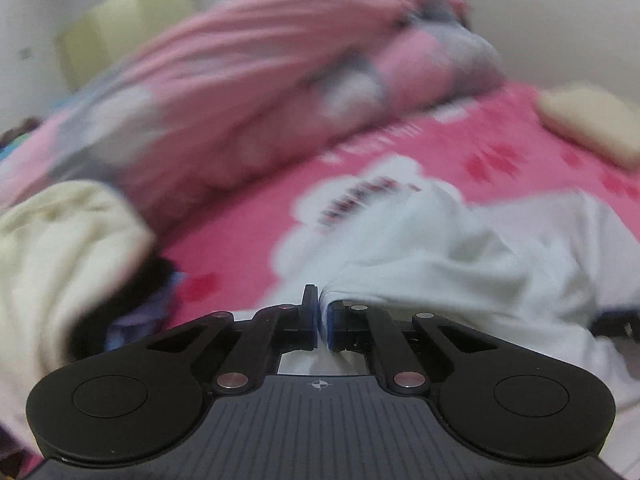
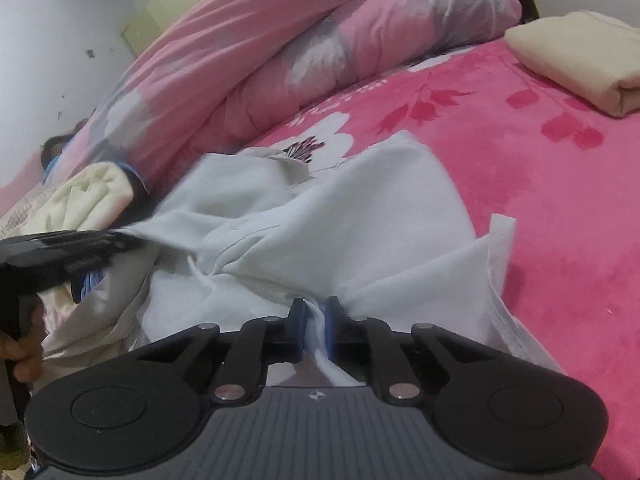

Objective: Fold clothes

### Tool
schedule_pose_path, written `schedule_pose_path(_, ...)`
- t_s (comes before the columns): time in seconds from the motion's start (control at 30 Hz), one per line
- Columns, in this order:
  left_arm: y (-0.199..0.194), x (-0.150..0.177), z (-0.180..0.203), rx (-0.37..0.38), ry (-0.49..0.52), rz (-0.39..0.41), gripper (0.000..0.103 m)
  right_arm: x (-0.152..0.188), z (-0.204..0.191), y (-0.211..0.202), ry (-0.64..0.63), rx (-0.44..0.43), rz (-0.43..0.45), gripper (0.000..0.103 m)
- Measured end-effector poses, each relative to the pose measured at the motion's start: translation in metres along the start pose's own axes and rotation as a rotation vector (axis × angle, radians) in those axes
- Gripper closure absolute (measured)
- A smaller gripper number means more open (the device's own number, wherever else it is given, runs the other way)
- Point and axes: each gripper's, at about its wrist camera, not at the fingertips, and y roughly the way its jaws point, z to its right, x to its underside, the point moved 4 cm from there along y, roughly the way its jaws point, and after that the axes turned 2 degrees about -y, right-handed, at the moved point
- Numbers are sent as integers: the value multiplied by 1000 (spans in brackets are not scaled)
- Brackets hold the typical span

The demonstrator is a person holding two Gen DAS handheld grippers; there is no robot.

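Clothes on the bed

The shirt [image 2: 328,216] lies on the blanket [image 2: 540,200], the quilt [image 2: 256,52] behind it, a folded cloth [image 2: 576,60] far right.

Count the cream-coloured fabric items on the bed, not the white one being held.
2. A folded cream cloth lies at the far right on the pink blanket; a crumpled cream garment sits left beside the quilt. More may be hidden.

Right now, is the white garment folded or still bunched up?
Bunched, not folded. The white garment lies crumpled on the pink bedspread, pinched by the right gripper and left gripper.
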Motion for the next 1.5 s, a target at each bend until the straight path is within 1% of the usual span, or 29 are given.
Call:
schedule_pose_path(0.17, -34, 21, -48, -68, -136, -3, 99, 4, 4, -2, 24, -21, 10, 96)
schedule_pose_path(0.47, -94, 58, -132, -190, -380, -2, 99, 0, 6, -4, 40, -22, 15, 97)
schedule_pose_path(0.53, -106, 57, -140, -204, -416, 50, 100, -1, 5, -10, 38, -2, 11, 97)
schedule_pose_path(0.6, -114, 54, -148, -228, -426, 84, 100, -4, 3, -21, 32, 19, 24, 95)
schedule_pose_path(0.67, -113, 56, -159, -252, -439, 77, 99, -8, 0, -36, 20, 39, 50, 95)
schedule_pose_path(0.73, -113, 63, -167, -266, -445, 61, 95, -13, -2, -48, 19, 41, 70, 95)
schedule_pose_path(0.77, -113, 67, -169, -269, -446, 51, 82, -16, -3, -53, 20, 41, 76, 95)
schedule_pose_path(0.8, -113, 72, -171, -272, -447, 40, 66, -19, -4, -58, 23, 39, 80, 93)
schedule_pose_path(0.83, -114, 77, -173, -276, -444, 36, 60, -21, -5, -62, 26, 36, 82, 93)
schedule_pose_path(0.87, -119, 78, -170, -281, -424, 64, 49, -23, -6, -64, 29, 32, 81, 89)
schedule_pose_path(0.9, -124, 79, -168, -286, -404, 92, 38, -26, -6, -66, 35, 29, 80, 79)
schedule_pose_path(0.93, -130, 80, -165, -292, -384, 120, 35, -28, -6, -66, 44, 27, 79, 70)
schedule_pose_path(0.97, -135, 81, -161, -293, -361, 148, 28, -30, -6, -66, 51, 19, 75, 53)
schedule_pose_path(1.0, -137, 79, -154, -277, -327, 171, 25, -32, -8, -64, 58, 5, 70, 48)
schedule_pose_path(1.07, -138, 75, -138, -226, -257, 192, 22, -36, -14, -59, 66, -30, 56, 45)
schedule_pose_path(1.1, -137, 72, -127, -196, -214, 199, 21, -37, -21, -55, 62, -61, 42, 42)
schedule_pose_path(1.17, -134, 65, -106, -172, -129, 222, 20, -39, -37, -43, 44, -105, 18, 38)
schedule_pose_path(1.27, -129, 56, -77, -126, -28, 259, 19, -40, -58, -22, 8, -146, -14, 38)
schedule_pose_path(1.33, -124, 54, -56, -49, 49, 265, 16, -40, -70, -7, -19, -161, -33, 38)
schedule_pose_path(1.37, -121, 53, -45, -14, 91, 267, 15, -39, -74, 0, -33, -164, -45, 38)
schedule_pose_path(1.43, -109, 53, -21, 17, 207, 256, 15, -37, -79, 16, -62, -142, -78, 41)
schedule_pose_path(1.47, -100, 54, -11, 31, 254, 241, 15, -35, -79, 22, -77, -120, -95, 51)
schedule_pose_path(1.5, -91, 55, -2, 45, 297, 224, 17, -32, -78, 27, -87, -102, -109, 65)
